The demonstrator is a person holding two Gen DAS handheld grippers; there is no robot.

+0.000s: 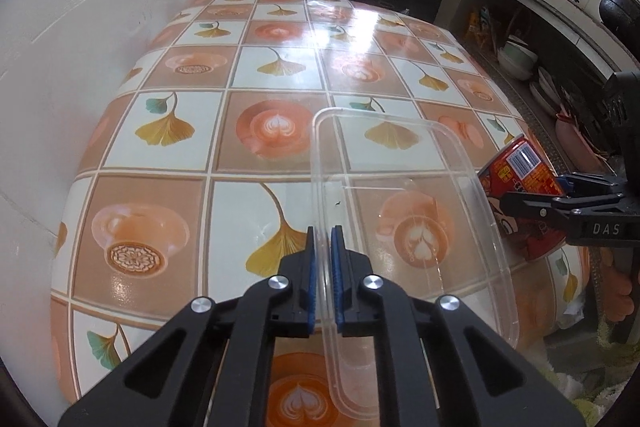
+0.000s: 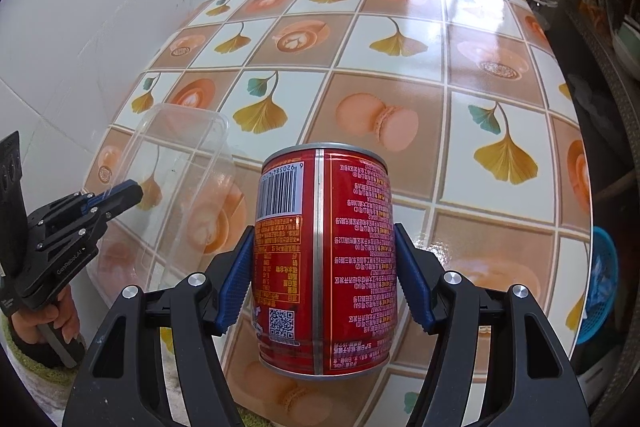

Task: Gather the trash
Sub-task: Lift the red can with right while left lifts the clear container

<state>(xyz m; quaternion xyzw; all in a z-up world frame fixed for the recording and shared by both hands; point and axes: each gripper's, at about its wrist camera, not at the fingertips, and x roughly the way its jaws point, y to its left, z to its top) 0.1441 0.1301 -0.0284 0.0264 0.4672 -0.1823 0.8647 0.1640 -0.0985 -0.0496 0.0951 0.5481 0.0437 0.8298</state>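
Note:
A clear plastic container sits tilted near the table's front edge. My left gripper is shut on its left rim, the thin wall pinched between the blue pads. From the right wrist view the container is at the left, with the left gripper clamped on its near side. A red drink can with a barcode and printed text is held above the table, and my right gripper is shut on its sides. In the left wrist view the can and right gripper are at the right.
The table wears a glossy cloth printed with ginkgo leaves and coffee cups. A white wall runs along its left side. Shelves with bowls and a counter with pots stand right. A blue basket sits below the table's right edge.

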